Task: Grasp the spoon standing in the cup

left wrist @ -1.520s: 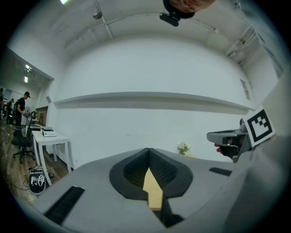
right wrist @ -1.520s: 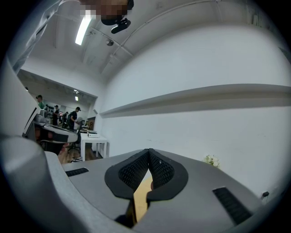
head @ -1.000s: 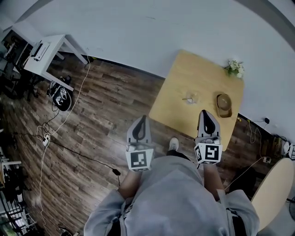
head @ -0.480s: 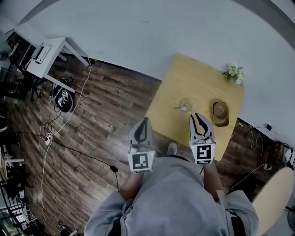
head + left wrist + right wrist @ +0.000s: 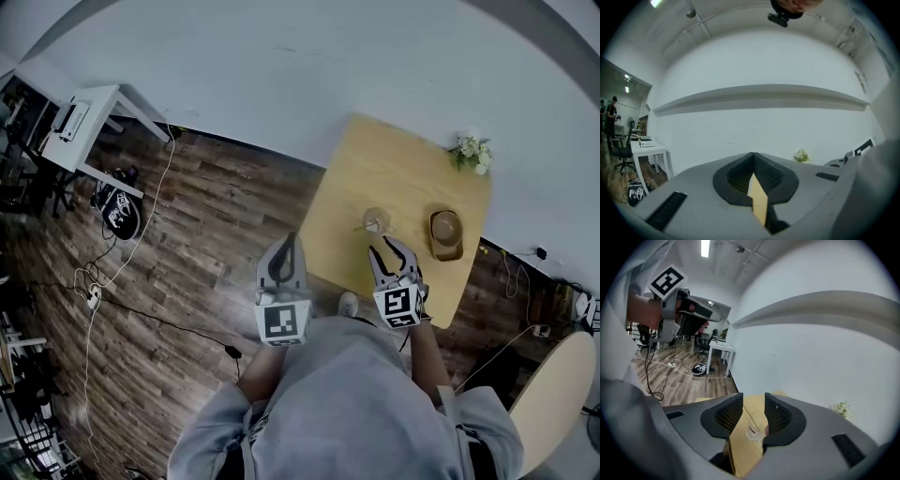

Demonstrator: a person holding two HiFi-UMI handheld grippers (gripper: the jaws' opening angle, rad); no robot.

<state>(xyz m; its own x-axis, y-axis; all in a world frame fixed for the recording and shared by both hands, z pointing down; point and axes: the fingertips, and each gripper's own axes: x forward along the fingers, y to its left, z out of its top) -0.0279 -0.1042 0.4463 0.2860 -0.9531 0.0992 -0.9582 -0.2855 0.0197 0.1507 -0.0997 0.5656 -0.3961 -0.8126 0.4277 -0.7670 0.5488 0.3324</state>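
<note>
A clear glass cup (image 5: 377,221) stands on the light wooden table (image 5: 403,169), and the spoon (image 5: 363,227) in it leans out to the left. My right gripper (image 5: 389,250) hovers over the table's near edge, just short of the cup. Its jaws are opening and hold nothing. In the right gripper view the cup (image 5: 752,430) shows in the gap of the right gripper (image 5: 753,401), farther ahead. My left gripper (image 5: 288,247) hangs over the floor left of the table, shut and empty. In its own view the left gripper (image 5: 753,158) shows only a sliver of table.
A brown bowl (image 5: 445,232) sits right of the cup, and a small bunch of white flowers (image 5: 471,152) stands at the table's far right corner. A white wall runs behind the table. Cables (image 5: 141,225) and a white desk (image 5: 84,112) lie at the left.
The right gripper has moved left and forward to just short of the cup, and its jaws have gone from shut to open. The left gripper has stayed in place.
</note>
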